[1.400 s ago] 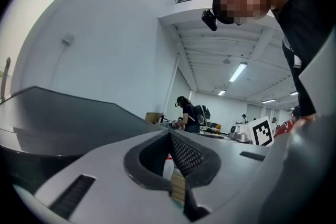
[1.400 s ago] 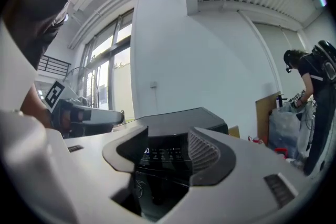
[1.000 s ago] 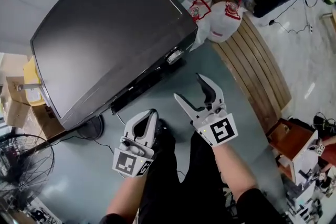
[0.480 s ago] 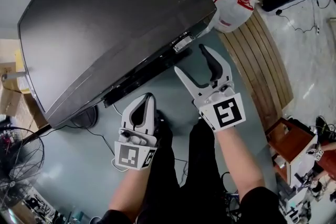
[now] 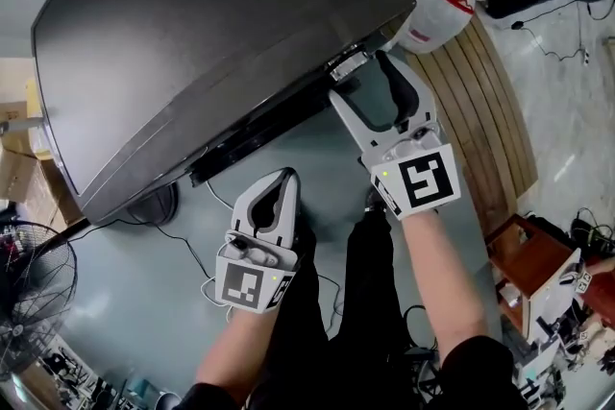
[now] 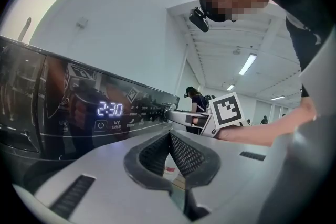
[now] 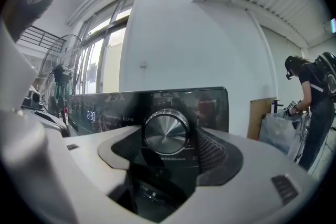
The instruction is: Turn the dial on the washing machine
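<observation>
The washing machine has a dark grey top and a black control panel along its front. Its silver dial sits at the panel's right end and lies between the jaws of my right gripper. Those jaws stand open on either side of the dial, the pads a little apart from it. From the head view the right gripper reaches up to the dial. My left gripper hangs lower, away from the panel, shut on nothing. The display reads 2:30.
Large plastic water bottles stand to the right of the machine beside a wooden slatted bench. A floor fan and a cable lie at the lower left. A person stands at the far right.
My right gripper has moved up and forward to the panel, and its open jaws now bracket the dial. The left gripper stayed low and shut.
</observation>
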A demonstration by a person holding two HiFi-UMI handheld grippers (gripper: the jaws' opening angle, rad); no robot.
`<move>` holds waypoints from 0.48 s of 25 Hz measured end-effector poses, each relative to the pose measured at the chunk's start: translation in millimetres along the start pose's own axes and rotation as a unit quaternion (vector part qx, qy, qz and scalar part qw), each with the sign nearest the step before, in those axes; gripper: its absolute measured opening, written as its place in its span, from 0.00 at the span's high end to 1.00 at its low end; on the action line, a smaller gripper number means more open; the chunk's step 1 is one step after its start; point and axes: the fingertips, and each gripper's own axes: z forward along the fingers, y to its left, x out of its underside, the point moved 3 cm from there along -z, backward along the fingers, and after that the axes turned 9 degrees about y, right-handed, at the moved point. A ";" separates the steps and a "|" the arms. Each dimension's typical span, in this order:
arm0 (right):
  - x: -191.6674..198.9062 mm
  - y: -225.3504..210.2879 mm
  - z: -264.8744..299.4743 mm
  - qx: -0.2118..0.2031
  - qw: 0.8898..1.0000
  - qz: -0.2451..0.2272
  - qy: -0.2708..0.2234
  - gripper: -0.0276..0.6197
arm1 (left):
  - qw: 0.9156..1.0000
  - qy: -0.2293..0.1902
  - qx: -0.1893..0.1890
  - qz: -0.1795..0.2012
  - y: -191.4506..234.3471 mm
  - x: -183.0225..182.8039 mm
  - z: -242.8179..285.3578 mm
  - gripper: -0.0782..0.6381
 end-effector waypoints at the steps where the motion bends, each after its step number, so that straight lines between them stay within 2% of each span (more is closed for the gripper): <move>1: -0.2 0.2 1.0 -0.001 1.000 0.001 0.002 0.50 | 1.000 0.000 0.002 0.000 -1.1 0.0 -0.1 0.87; 7: -2.1 0.2 3.6 -0.004 1.000 -0.003 0.014 0.50 | 1.000 0.000 0.020 -0.013 -6.7 3.0 1.7 0.87; 12: -2.7 -0.4 5.4 -0.010 1.000 -0.007 0.008 0.51 | 1.000 0.003 0.028 -0.002 -12.3 6.3 0.8 0.87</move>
